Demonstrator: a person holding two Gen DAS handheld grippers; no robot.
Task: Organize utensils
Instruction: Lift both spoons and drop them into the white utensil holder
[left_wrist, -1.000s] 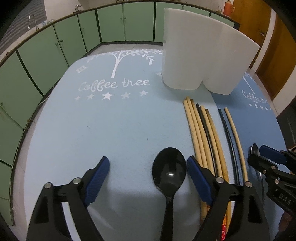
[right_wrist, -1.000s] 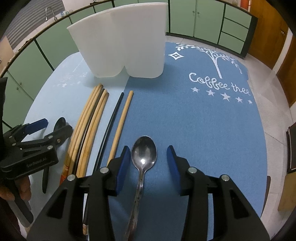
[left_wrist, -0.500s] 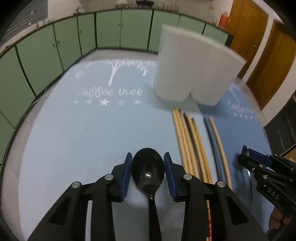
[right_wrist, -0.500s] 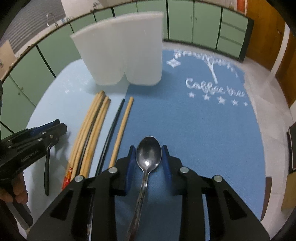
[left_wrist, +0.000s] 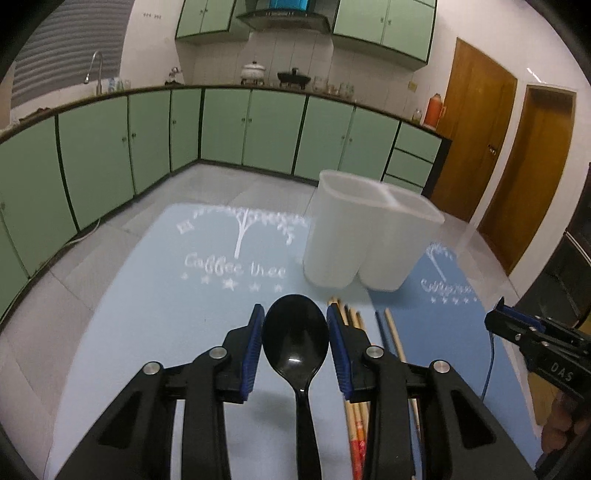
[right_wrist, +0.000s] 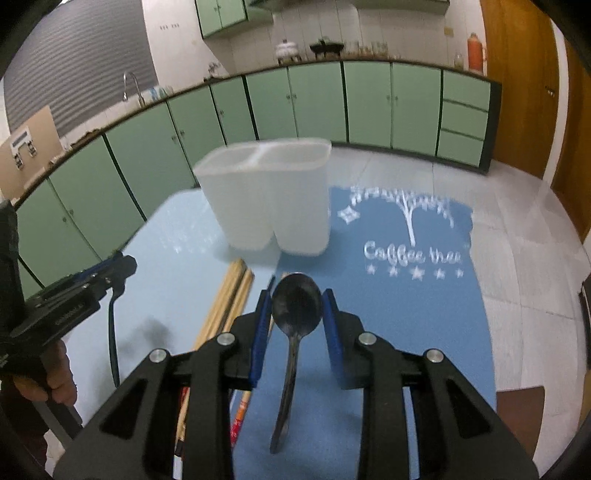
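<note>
Two-gripper pick of the spoons. Our left gripper (left_wrist: 295, 334) has its blue pads pressed against the rim of the black spoon (left_wrist: 295, 341), bowl forward, handle running back between the arms. Our right gripper (right_wrist: 297, 308) clamps the metal spoon (right_wrist: 296, 306) the same way, bowl at the fingertips, handle trailing down and back. Both pairs of jaws are narrowed to the width of a spoon bowl, and both spoons appear clear of the mats.

The white two-compartment holder (left_wrist: 369, 240) stands upright near the far edge of the table, where the pale blue mat (left_wrist: 147, 314) meets the darker blue mat (right_wrist: 424, 314). It lies ahead of both grippers: ahead and to the right of the left one, ahead and slightly to the left of the right one. We judge neither hand clearly nearer. Each spoon's long axis runs along its gripper's pointing line and slopes downward, so we expect each must be tipped nearer vertical over an open compartment.

The chopsticks (right_wrist: 229, 295) lie side by side on the mats between the two grippers, pointing toward the holder.
</note>
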